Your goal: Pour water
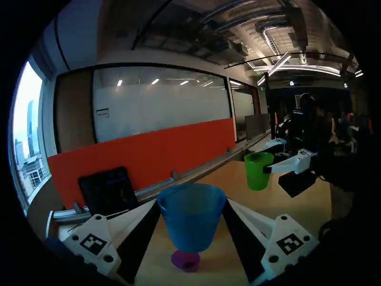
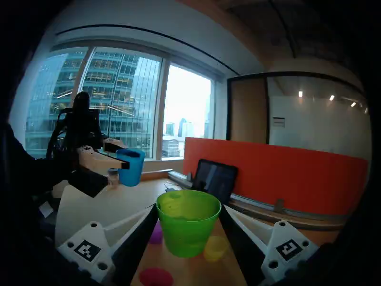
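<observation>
In the left gripper view, my left gripper (image 1: 191, 224) is shut on a blue cup (image 1: 191, 217), held upright above the wooden table (image 1: 305, 209). Farther right, a green cup (image 1: 257, 170) sits upright between the right gripper's fingers (image 1: 290, 164). In the right gripper view, my right gripper (image 2: 188, 229) is shut on that green cup (image 2: 187, 221), upright and above the table. At the left of this view, the blue cup (image 2: 130, 167) hangs in the left gripper (image 2: 102, 162). No water can be made out in either cup.
A purple cup (image 1: 185, 260) lies on the table under the blue cup. Purple (image 2: 156, 233), yellow (image 2: 215, 248) and pink (image 2: 156, 277) cups stand below the green cup. A dark tablet (image 2: 216, 180) leans against the orange partition (image 2: 285, 176). Windows (image 2: 119, 109) lie behind.
</observation>
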Tool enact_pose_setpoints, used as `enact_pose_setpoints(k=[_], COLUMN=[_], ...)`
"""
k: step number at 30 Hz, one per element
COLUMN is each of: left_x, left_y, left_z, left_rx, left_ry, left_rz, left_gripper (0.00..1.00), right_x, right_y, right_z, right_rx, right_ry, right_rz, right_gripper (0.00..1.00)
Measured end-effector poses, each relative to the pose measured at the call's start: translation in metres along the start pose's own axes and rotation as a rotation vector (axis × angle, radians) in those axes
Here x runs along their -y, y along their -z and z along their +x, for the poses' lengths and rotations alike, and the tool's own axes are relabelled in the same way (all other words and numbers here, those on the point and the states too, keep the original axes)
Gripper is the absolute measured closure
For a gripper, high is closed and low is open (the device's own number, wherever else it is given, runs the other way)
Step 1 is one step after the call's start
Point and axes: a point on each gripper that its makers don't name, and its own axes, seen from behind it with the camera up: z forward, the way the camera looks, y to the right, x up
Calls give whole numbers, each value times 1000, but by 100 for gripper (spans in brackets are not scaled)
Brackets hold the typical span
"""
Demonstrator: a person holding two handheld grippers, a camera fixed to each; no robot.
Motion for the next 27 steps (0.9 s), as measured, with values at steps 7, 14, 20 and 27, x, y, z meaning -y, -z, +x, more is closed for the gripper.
enact_pose_setpoints(k=[7,14,20,27], left_x=[-8,-13,-22,-32], left_y=[-1,-1,-1,-1], left_z=[-30,-54,-73,-105], left_rx=[57,118,166,232], left_ry=[-3,-20,-39,-47], left_rz=[-16,-28,-48,-73], left_gripper=[12,12,12,12], right_x=[-13,-20,-29,-40], right_y=[10,14,19,26], right_z=[-9,-14,-21,-44], right_rx=[29,49,77,145], right_ry=[9,14,25,25], right_rz=[-37,-46,-57,-70], right_gripper=[7,7,7,7])
